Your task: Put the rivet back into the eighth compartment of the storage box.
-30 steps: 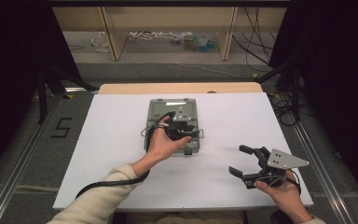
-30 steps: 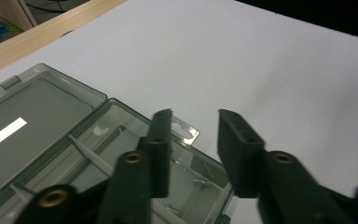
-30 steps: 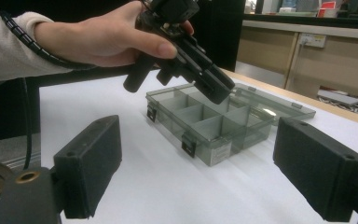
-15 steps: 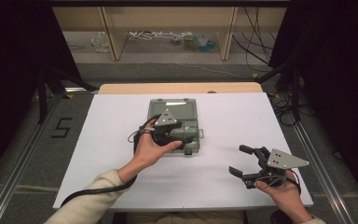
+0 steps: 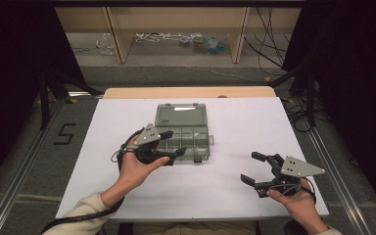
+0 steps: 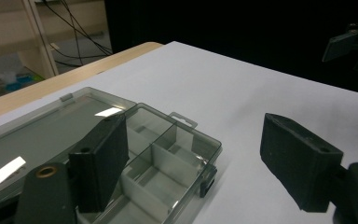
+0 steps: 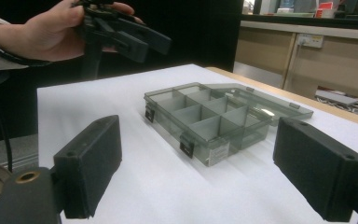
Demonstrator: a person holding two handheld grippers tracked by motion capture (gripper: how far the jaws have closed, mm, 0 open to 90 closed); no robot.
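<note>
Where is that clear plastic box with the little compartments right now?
In the high view the compartment box lies open near the middle of the white table, lid folded back toward the far edge, with the left gripper just over its near-left corner.

A white table (image 5: 235, 127) is seen at centre, edged at its far side by a strip of pale wood (image 5: 188, 92). Grey carpeted floor (image 5: 24, 161) lies around it, marked with a dark "5" (image 5: 64, 133) at left. Metal rails (image 5: 340, 181) run along both sides. Beyond, a light wooden shelf unit (image 5: 176, 29) is noted, with white cables (image 5: 166, 36) and small coloured items (image 5: 208, 45) under it. Dark drapes (image 5: 10, 58) flank both sides.
</note>
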